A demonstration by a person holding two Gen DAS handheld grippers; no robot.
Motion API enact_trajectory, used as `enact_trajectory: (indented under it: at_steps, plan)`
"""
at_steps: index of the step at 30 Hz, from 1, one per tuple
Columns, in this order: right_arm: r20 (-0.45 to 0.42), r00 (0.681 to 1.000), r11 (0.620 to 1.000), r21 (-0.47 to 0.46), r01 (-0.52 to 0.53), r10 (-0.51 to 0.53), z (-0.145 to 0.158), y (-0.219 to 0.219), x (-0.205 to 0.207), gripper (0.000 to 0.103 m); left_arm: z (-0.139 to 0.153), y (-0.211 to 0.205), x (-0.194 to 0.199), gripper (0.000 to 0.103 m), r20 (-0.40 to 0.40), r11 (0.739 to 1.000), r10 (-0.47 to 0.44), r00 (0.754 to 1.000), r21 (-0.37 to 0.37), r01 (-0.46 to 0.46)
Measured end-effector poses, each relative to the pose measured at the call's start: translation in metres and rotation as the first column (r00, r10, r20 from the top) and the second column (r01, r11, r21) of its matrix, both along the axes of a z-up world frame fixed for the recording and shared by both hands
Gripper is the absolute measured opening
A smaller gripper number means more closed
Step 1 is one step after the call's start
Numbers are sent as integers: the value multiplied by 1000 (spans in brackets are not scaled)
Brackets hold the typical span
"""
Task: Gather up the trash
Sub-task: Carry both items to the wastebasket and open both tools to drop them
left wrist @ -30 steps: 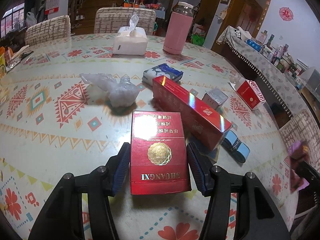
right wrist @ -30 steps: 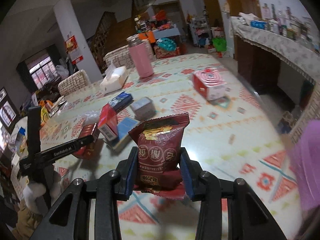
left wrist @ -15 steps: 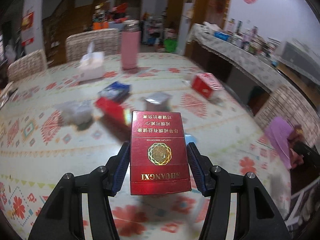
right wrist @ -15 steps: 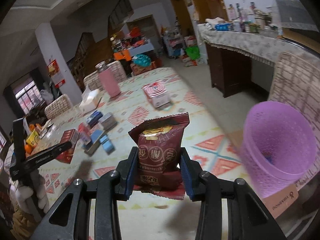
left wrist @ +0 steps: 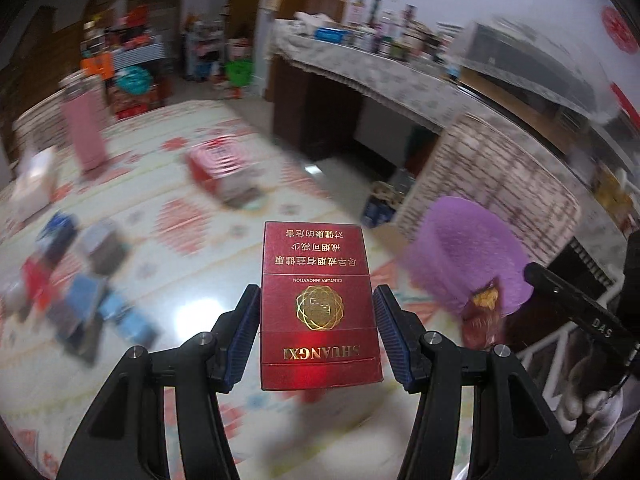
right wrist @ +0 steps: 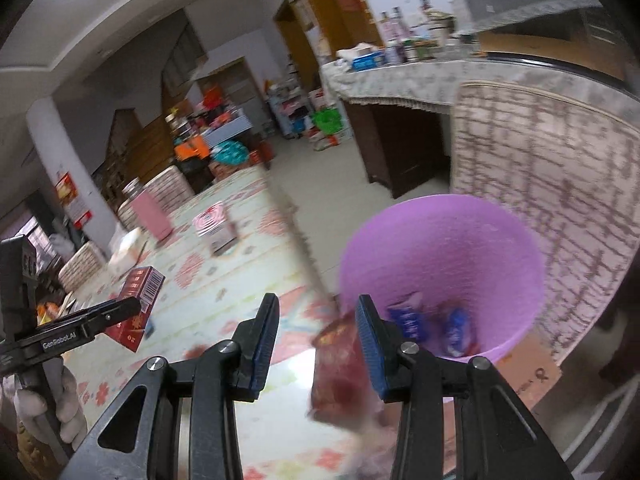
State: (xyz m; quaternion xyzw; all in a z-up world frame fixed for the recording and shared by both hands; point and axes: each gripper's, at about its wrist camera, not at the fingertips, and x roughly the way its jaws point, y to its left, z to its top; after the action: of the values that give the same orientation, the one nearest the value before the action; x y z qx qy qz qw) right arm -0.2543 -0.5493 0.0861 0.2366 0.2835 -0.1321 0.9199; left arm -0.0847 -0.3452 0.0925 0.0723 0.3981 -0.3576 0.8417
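My left gripper (left wrist: 316,332) clamps a red Shuangxi cigarette pack (left wrist: 318,308) above the table, left of the purple bin (right wrist: 442,276). My right gripper (right wrist: 318,344) gapes; its red snack bag (right wrist: 340,372) hangs blurred, loose by the right finger, just beside the bin's rim.

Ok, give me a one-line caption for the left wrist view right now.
Left gripper holds a red cigarette box above the patterned table, purple bin ahead to the right.

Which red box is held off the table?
The Shuangxi pack with the gold emblem, clamped in the left gripper; the red-and-white box lies on the table.
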Motion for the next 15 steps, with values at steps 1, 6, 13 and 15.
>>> enact_trajectory:
  at_steps: [1, 6, 13, 15]
  plan:
    - [2, 1000, 1000, 3, 18, -18, 0, -10, -3, 43, 0, -17, -2, 56, 1, 1000, -26, 1000, 2, 26]
    - [-7, 999, 996, 82, 42, -42, -18, -44, -8, 43, -8, -60, -7, 56, -34, 997, -78, 996, -3, 78]
    - [-22, 1000, 988, 154, 0, 3, -51, -39, -21, 52, -23, -79, -10, 56, -57, 995, -89, 994, 37, 91]
    - [-14, 1000, 992, 126, -4, 6, -49, -31, -23, 56, -25, -83, -10, 56, -60, 995, -88, 994, 42, 90]
